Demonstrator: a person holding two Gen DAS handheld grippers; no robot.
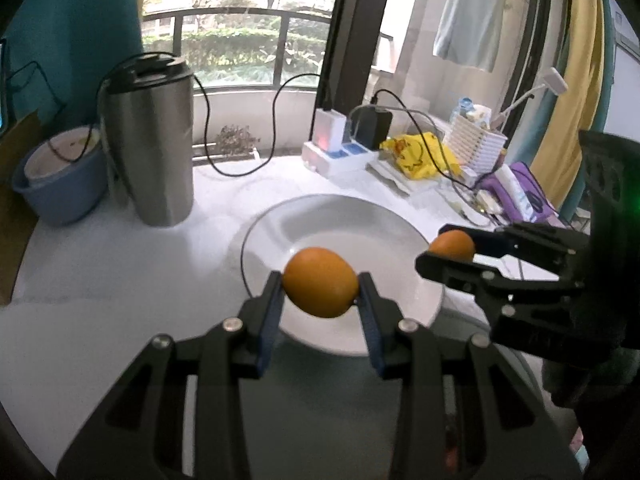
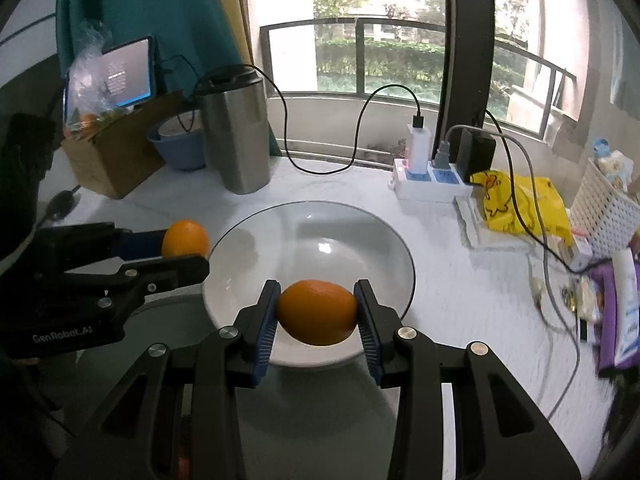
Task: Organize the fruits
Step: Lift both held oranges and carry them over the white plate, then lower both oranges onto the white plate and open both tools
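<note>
- Left wrist view: my left hand-held gripper [image 1: 320, 286] is clamped on an orange fruit [image 1: 320, 282], its two blue pads pressing the fruit's sides at lower centre of the frame.
- That fruit hangs above the near part of a white plate [image 1: 352, 216], not touching it as far as I can tell.
- At centre right of the same view, my right hand-held gripper [image 1: 450, 246] comes in from the right edge, grasping a second orange fruit [image 1: 452, 245] just beside the plate's right rim.
- Right wrist view: the second orange fruit [image 2: 317, 307] sits squeezed between my right hand-held gripper's [image 2: 317, 308] pads at lower centre, over the near edge of the plate [image 2: 360, 224].
- At centre left of this view, my left hand-held gripper [image 2: 188, 252] holds the first fruit [image 2: 185, 238] just outside the plate's left rim.
- The plate rests on a white tabletop [image 2: 460, 300] and has nothing lying in it.
- Behind the plate, upper left, stands a steel tumbler [image 2: 236, 132] with a dark lid; a blue bowl [image 2: 180, 148] and a cardboard box [image 2: 108, 160] sit further left.
- At right, a white power strip [image 2: 428, 184] with plugged cables and a yellow bag [image 2: 520, 208] lie on the tabletop.
</note>
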